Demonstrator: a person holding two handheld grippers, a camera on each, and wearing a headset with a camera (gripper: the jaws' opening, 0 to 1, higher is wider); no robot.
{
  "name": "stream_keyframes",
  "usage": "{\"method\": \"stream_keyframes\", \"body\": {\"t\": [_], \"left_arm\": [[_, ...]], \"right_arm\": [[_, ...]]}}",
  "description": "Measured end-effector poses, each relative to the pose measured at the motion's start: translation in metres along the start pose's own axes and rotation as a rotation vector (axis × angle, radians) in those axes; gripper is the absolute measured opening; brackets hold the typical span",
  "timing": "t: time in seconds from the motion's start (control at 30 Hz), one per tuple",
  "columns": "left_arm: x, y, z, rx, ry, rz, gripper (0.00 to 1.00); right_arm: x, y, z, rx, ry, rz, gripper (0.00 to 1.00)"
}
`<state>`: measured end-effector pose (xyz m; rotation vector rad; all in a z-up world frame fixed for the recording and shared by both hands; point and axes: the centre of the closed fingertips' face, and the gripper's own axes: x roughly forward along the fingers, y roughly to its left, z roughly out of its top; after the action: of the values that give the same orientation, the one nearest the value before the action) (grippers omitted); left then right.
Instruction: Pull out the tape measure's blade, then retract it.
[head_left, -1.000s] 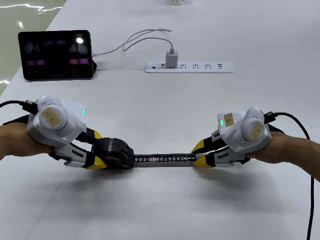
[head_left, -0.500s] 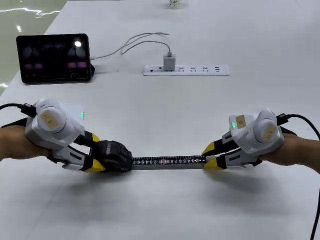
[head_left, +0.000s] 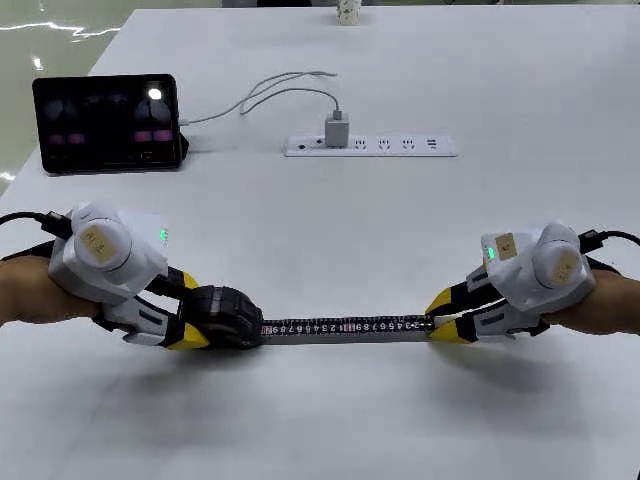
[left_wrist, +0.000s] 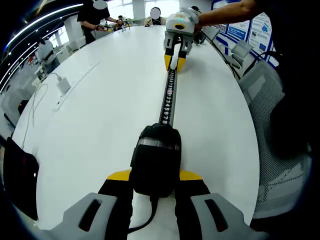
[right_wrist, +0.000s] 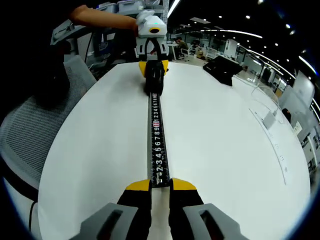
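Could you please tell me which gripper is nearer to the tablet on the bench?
Left. The left gripper, clamping the tape measure case, lies straight in front of the tablet; the right gripper, gripping the end of the blade, is far off to the other side.

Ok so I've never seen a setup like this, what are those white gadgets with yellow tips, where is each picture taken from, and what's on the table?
No robot here: a person holds a white two-jaw gripper with yellow tips in each hand. The wide picture comes from a headset camera looking down; each round one from a camera riding on a gripper. The left gripper clamps the black tape measure case; the right gripper pinches the end of its black numbered blade, stretched between them over the white table. Farther back sit a dark tablet and a white power strip with a white charger plugged in.
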<state>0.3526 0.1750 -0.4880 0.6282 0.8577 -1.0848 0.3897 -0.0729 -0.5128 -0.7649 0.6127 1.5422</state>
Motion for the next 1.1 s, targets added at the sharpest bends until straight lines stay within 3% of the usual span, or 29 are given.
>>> {"method": "stream_keyframes", "body": {"t": [0.33, 1.1], "left_arm": [[0.0, 0.0, -0.001, 0.005, 0.009, 0.0, 0.26], [0.001, 0.001, 0.001, 0.019, 0.05, 0.002, 0.27]], "right_arm": [[-0.008, -0.002, -0.017, 0.011, 0.024, -0.01, 0.08], [-0.007, -0.003, -0.017, -0.014, 0.064, -0.001, 0.1]]}}
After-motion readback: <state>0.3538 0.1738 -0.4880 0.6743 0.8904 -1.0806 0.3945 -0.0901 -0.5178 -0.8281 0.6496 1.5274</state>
